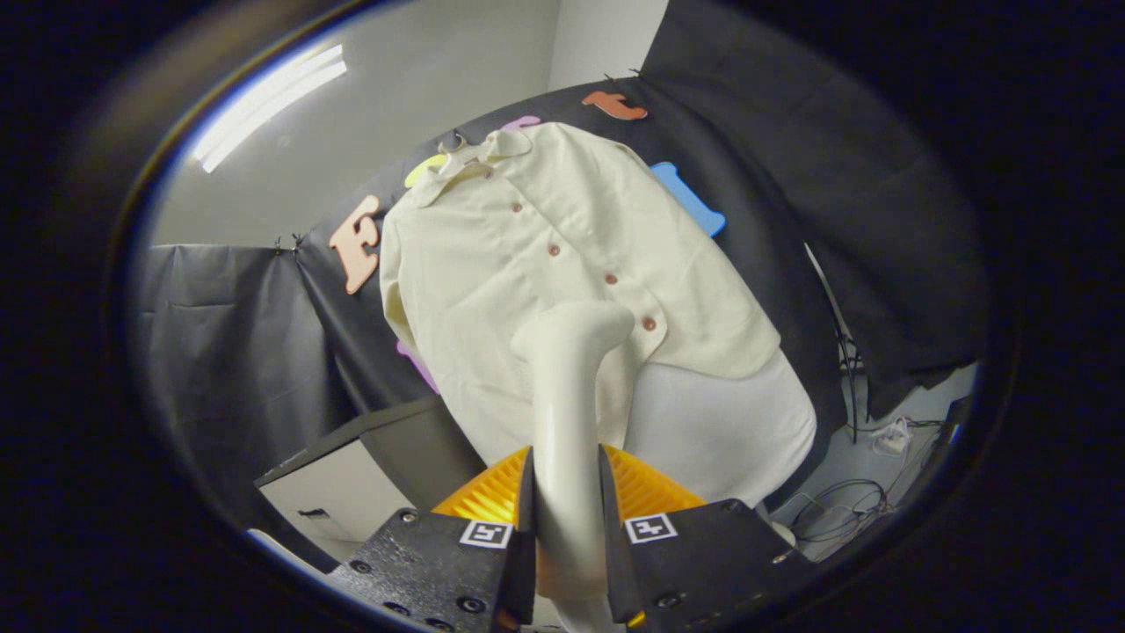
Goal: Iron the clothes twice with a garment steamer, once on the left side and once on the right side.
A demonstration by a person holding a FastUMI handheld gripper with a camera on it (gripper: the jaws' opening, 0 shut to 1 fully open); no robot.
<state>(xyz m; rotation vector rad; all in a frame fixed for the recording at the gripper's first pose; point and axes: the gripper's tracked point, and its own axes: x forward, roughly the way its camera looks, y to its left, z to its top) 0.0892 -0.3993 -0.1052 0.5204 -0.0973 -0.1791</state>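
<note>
Both fingers of the tongs (567, 519) pinch the steamer (567, 387), its long axis pointing ahead at the shirt (545, 255).

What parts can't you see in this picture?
Gripper view:
- The steamer is clamped in the gripper; its bottom end is hidden behind the fingers.
- The steamer's nozzle faces the shirt, so steam or contact can't be told.
- Part of the shirt's middle is hidden behind the steamer.
- The hanger is mostly under the collar.
- The cables on the floor are too small to follow.
</note>
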